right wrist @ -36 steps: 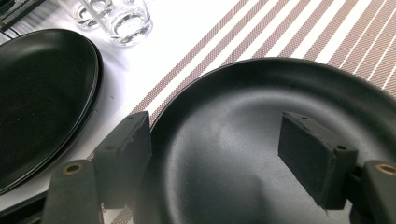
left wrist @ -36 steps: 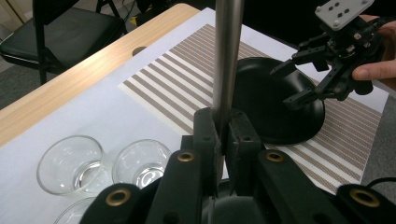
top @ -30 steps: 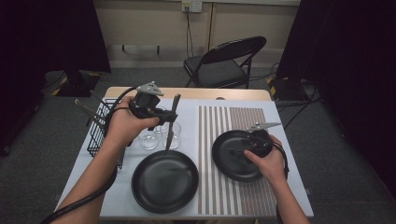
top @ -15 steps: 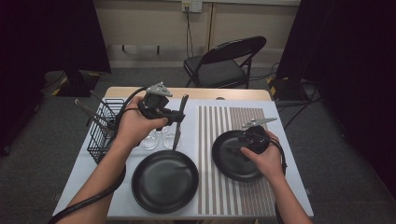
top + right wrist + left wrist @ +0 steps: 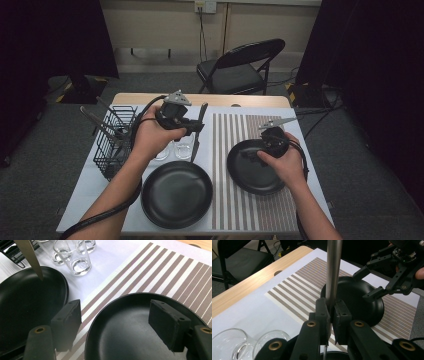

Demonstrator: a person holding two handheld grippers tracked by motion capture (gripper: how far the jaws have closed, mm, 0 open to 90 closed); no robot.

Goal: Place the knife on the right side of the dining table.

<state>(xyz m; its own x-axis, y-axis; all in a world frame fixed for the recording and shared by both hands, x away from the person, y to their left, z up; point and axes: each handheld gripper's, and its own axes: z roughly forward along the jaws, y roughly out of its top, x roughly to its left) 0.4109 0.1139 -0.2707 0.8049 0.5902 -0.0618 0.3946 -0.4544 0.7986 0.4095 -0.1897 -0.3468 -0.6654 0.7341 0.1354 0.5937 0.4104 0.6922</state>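
Left gripper view: left claw [image 5: 331, 322] clamps what looks like a knife [image 5: 333, 272].

Grey carpet floor [image 5: 60, 165]. Black folding chair [image 5: 239, 67] beyond table's far edge. Beige wall [image 5: 165, 25] at far side, outlet [image 5: 206, 6] with cable hanging. Dark curtains [image 5: 45, 35] left and right. Dim light.

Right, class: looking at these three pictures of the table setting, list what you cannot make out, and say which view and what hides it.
- Contents of the black wire basket: too small and dark in the high view.
- Upper end of the long steel knife in the left gripper: cut off by the top edge of the left gripper view.
- Near rim of the black round plate on the striped mat: hidden behind the open right gripper in the right gripper view.
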